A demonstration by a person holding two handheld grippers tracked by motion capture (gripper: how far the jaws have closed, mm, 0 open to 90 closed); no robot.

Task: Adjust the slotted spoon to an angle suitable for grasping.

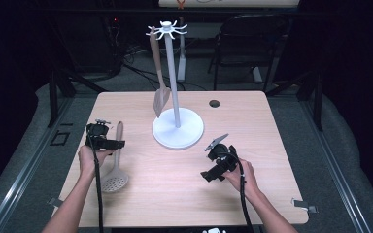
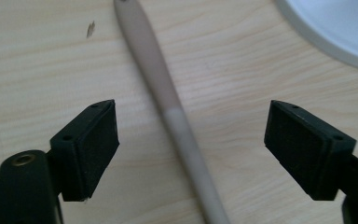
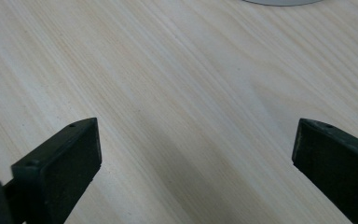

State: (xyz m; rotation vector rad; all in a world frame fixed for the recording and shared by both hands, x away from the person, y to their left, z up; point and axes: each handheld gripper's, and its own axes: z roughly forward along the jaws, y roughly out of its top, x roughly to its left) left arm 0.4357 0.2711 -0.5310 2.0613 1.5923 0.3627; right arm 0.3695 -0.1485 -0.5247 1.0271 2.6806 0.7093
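On the light wooden table (image 1: 184, 189), the left gripper (image 1: 108, 143) sits at about 9 o'clock from the middle of the table, held in the person's left hand (image 1: 88, 160). In the left gripper view, its 2 black jaws stand wide apart, 1 on each side of the handle of the long tan slotted spoon (image 2: 168, 100), and the pads do not touch the handle. It has hold of nothing. The tan slotted spoon lies flat on the table near the left edge, with its handle tip pointing to 12 o'clock and its round holey bowl (image 1: 114, 183) at 6 o'clock from the gripper. In the middle stands the tall white hook stand with a round base (image 1: 178, 129), and a brown wooden spatula (image 1: 159, 80) hangs from 1 of its top hooks on the left side. At about 4 o'clock from the stand is the right gripper (image 1: 209, 175), held in the person's right hand (image 1: 240, 177). In the right gripper view, its 2 jaws are wide open over bare wood, and it holds nothing.
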